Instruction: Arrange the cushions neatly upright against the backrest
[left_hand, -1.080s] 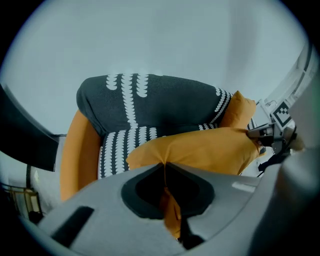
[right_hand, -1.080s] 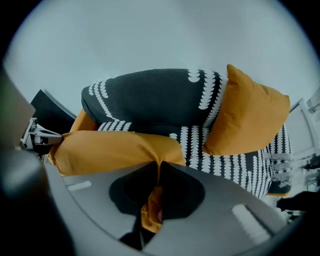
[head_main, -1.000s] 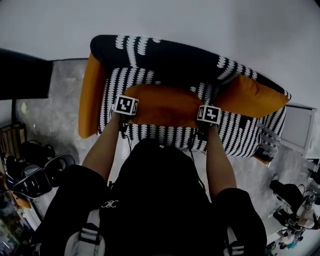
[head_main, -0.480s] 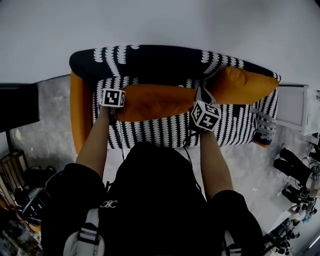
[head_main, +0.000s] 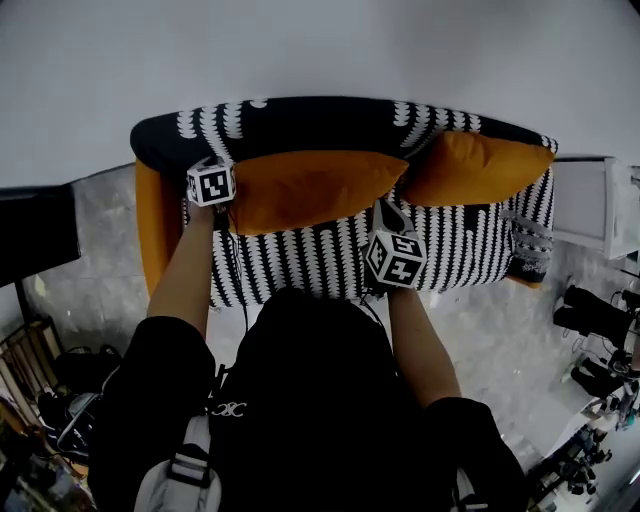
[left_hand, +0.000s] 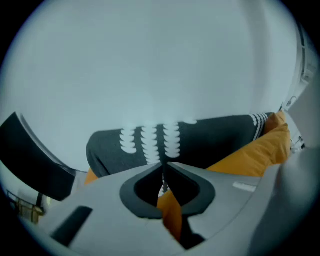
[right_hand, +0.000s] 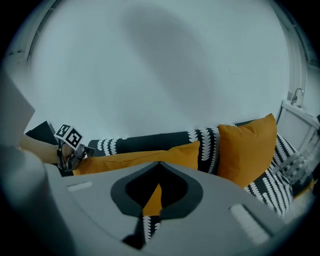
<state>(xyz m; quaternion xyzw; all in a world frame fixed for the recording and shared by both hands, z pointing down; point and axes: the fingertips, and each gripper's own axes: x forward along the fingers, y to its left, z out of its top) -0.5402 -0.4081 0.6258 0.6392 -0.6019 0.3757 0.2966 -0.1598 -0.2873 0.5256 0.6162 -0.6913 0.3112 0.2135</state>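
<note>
A black sofa (head_main: 330, 258) with white pattern holds two orange cushions. The middle cushion (head_main: 312, 186) leans lengthwise against the backrest (head_main: 300, 122). My left gripper (head_main: 222, 207) is at that cushion's left end, shut on a fold of its orange fabric (left_hand: 170, 212). The right cushion (head_main: 470, 165) stands upright in the sofa's right corner, also seen as the right cushion (right_hand: 246, 150) from the right gripper. My right gripper (head_main: 385, 212) hangs just in front of the middle cushion's lower right corner, jaws shut. Orange from the middle cushion (right_hand: 145, 157) shows behind its tips.
An orange armrest (head_main: 150, 228) bounds the sofa's left end. A grey patterned cloth (head_main: 529, 252) lies at the right end, beside a white cabinet (head_main: 592, 205). A dark box (head_main: 35, 232) stands on the floor at left, with clutter at both lower corners.
The middle cushion has gone from the seat back and up against the backrest, with my left gripper still at its end. My right gripper has come off its right end and drawn back.
</note>
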